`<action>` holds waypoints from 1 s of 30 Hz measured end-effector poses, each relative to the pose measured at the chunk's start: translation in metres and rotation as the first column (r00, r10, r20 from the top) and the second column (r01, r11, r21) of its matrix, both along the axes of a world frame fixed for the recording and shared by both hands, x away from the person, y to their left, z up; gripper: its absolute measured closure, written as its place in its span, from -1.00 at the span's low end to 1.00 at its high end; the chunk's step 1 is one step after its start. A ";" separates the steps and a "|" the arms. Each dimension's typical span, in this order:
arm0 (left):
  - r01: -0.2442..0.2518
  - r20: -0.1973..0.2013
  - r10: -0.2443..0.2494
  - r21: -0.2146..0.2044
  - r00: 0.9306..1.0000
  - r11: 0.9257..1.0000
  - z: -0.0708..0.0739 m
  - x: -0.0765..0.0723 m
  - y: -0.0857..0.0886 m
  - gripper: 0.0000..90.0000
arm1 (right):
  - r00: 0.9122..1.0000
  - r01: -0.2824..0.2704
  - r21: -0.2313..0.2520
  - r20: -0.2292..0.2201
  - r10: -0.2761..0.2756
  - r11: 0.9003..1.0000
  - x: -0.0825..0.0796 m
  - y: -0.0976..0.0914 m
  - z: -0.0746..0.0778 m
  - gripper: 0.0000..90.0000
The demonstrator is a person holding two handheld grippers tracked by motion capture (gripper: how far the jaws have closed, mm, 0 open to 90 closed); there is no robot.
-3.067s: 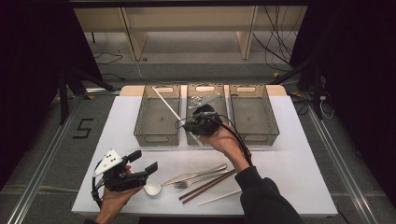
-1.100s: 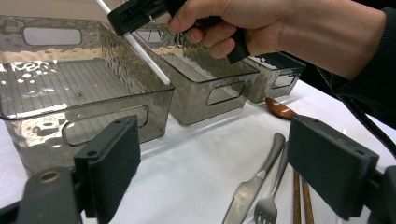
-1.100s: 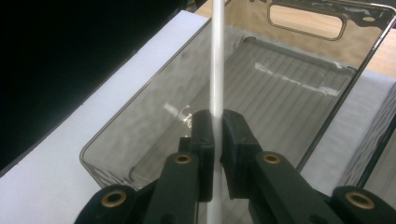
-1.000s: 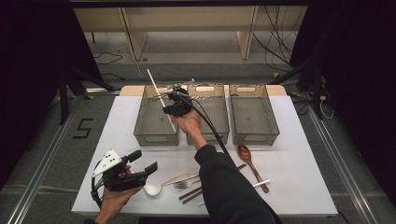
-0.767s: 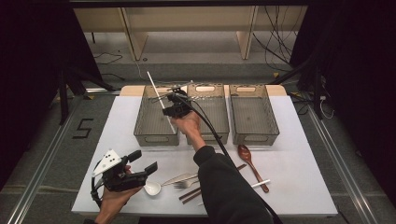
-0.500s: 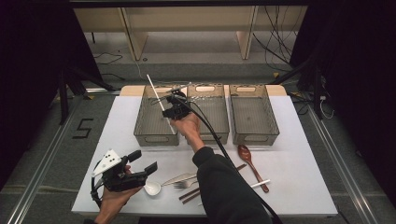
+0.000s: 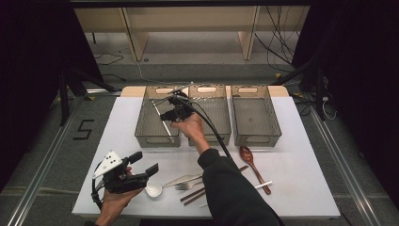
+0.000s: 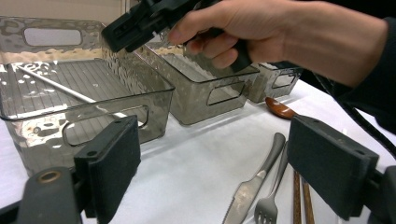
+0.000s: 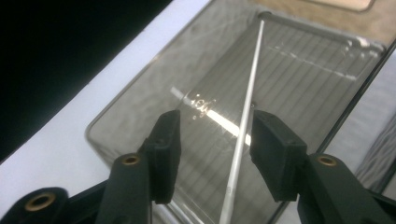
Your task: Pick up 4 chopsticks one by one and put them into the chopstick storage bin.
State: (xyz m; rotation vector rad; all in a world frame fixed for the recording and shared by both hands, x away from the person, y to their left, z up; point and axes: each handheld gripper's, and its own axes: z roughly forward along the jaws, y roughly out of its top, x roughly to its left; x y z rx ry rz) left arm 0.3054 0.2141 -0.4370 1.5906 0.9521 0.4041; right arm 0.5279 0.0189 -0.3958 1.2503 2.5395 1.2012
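A thin metal stick (image 7: 161, 121) lies slanted on the floor of the left clear bin (image 7: 141, 136). It is the same stick (image 9: 247, 112) below the jaws in the right gripper view. My right gripper (image 7: 165, 110) hovers over that bin. Its jaws have just been opening, and the right gripper (image 9: 212, 149) stands open with the pads off the stick. My left gripper (image 7: 145, 163) rests in a hand near the table's front left, open and empty. The left gripper (image 8: 224, 168) faces the bins, the stick (image 8: 60, 88) and the other hand's gripper (image 8: 140, 23).
A middle bin (image 7: 221, 136) and a right bin (image 7: 256, 139) stand beside the left one. In front lie a white spoon (image 7: 153, 189), a knife (image 7: 181, 179), a fork (image 7: 188, 186), wooden chopsticks (image 7: 193, 195) and a brown spoon (image 7: 249, 157).
The right gripper went from the middle bin to the left one holding the stick tilted upward. Its jaws have parted and the stick now lies in the bin. The left gripper has kept still.
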 end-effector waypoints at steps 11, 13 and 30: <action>-0.002 -0.002 0.002 0.005 1.000 1.000 0.000 0.000 0.000 -0.62 | 0.977 -0.181 -0.039 0.103 0.184 0.983 -0.034 -0.033 0.037 -0.19; -0.002 -0.004 0.002 0.004 1.000 1.000 -0.001 0.000 -0.001 -0.62 | 0.972 -0.197 -0.044 0.122 0.201 0.979 -0.041 -0.042 0.042 -0.19; -0.008 -0.011 0.008 0.009 1.000 1.000 -0.002 0.001 -0.001 -0.62 | 0.917 -0.318 -0.190 0.185 0.352 0.929 -0.099 -0.108 0.059 -0.26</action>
